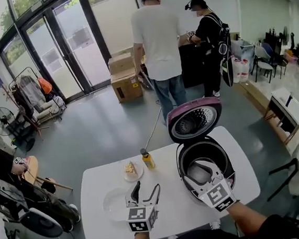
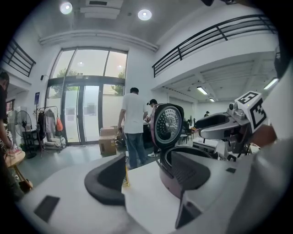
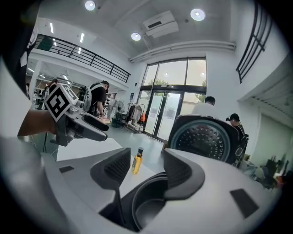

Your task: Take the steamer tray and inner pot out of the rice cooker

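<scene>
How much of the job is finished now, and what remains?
Done: the lid of the rice cooker stands open, and a white round piece, maybe the steamer tray, lies on the table. In hand: nothing; the right gripper hangs open over the cooker, the left gripper open above the table. Left: the inner pot sits in the cooker.

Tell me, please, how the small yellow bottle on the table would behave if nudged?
The yellow bottle stands upright, tall and narrow, so a high nudge would probably tip it. Once down, its round body would likely roll on the smooth table.
</scene>
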Tool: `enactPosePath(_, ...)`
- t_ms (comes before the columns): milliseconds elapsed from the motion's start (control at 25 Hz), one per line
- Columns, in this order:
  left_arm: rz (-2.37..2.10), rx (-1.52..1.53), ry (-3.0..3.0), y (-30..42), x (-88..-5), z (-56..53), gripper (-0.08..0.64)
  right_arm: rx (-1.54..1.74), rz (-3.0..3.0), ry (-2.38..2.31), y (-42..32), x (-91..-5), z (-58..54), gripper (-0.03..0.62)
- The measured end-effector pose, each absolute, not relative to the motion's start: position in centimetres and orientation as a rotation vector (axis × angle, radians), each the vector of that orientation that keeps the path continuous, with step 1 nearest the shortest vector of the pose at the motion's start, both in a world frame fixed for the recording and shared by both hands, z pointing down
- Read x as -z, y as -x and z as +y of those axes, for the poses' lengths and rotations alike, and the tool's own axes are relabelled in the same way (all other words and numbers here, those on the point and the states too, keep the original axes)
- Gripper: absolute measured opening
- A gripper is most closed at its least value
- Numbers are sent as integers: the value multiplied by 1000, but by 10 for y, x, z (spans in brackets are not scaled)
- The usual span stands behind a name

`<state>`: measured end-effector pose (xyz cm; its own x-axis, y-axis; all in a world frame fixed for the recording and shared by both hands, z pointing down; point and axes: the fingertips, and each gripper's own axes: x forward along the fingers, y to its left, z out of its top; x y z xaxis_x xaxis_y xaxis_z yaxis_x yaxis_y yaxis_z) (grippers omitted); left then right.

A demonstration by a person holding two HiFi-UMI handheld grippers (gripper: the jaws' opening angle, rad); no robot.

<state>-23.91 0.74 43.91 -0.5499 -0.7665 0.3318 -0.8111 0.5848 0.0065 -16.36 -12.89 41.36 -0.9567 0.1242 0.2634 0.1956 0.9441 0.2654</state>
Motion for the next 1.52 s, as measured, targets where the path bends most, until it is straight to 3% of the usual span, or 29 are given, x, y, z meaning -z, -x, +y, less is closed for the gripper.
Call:
enactPosePath(600, -2426, -113, -1352, 198, -459, -96, 295, 362, -2810, 113, 118, -431, -246, 209)
enactPosePath(920, -2301, -54, -1294, 197, -510, -129, 295, 301, -2706, 148, 112, -480, -292, 209)
enactPosePath(1520, -1721, 700, -1152, 198, -556, -149, 312, -1090, -2292, 280, 107, -556, -343, 210)
